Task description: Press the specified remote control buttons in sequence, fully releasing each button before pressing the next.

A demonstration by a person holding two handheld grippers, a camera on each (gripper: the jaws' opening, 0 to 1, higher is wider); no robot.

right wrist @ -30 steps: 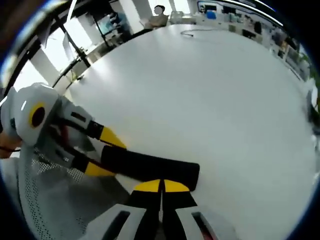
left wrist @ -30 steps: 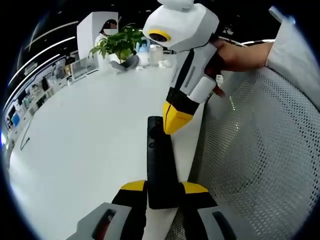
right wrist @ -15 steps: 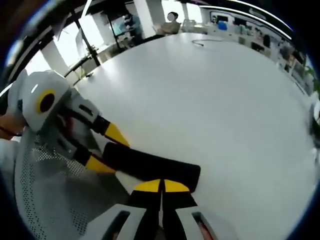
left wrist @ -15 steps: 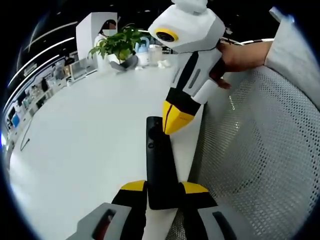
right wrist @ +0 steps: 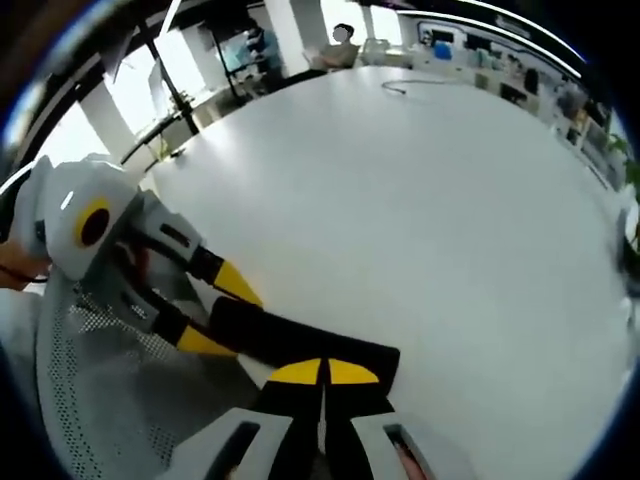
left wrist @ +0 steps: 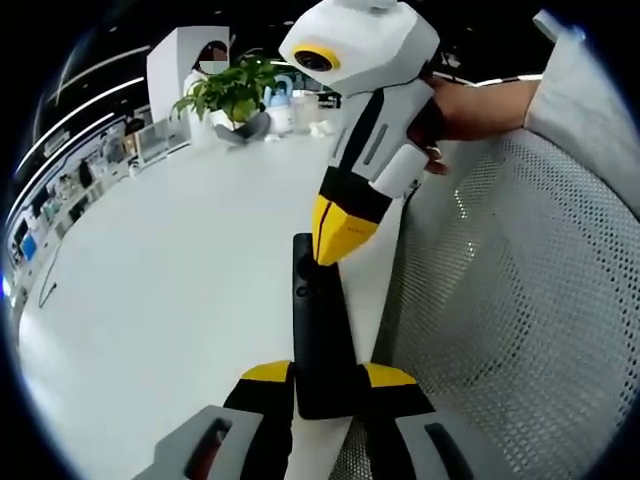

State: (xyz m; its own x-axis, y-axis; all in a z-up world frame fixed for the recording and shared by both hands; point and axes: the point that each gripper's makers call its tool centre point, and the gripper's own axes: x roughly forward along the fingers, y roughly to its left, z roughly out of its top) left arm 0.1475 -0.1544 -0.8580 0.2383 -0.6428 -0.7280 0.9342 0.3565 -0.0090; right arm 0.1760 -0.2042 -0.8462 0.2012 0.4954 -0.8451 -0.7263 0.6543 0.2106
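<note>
Left gripper [left wrist: 325, 385]: yellow-tipped jaws clamped on the near end of the slim black remote control [left wrist: 318, 330], holding it lengthwise out over the white bench [left wrist: 170, 290], close to the bench's near edge beside the grey perforated mesh chair back [left wrist: 520, 300].
Remote: button face up toward the cameras; in the right gripper view [right wrist: 300, 340] lying across, one end pinched between the other gripper's yellow tips.
Right gripper [right wrist: 322, 373]: jaws together, meeting in one yellow point; in the left gripper view [left wrist: 335, 228] that point sits on or just above the far end of the remote, contact not certain.
Step in hand: judged a button press with the closed tip.
Doing it well: hold the left clamp rigid so the remote cannot pivot; push straight down on one button only; lift fully clear before moving along; keep the remote over the bench and inside both views.
Risk: off-centre pressure tilting the remote in the clamp.
</note>
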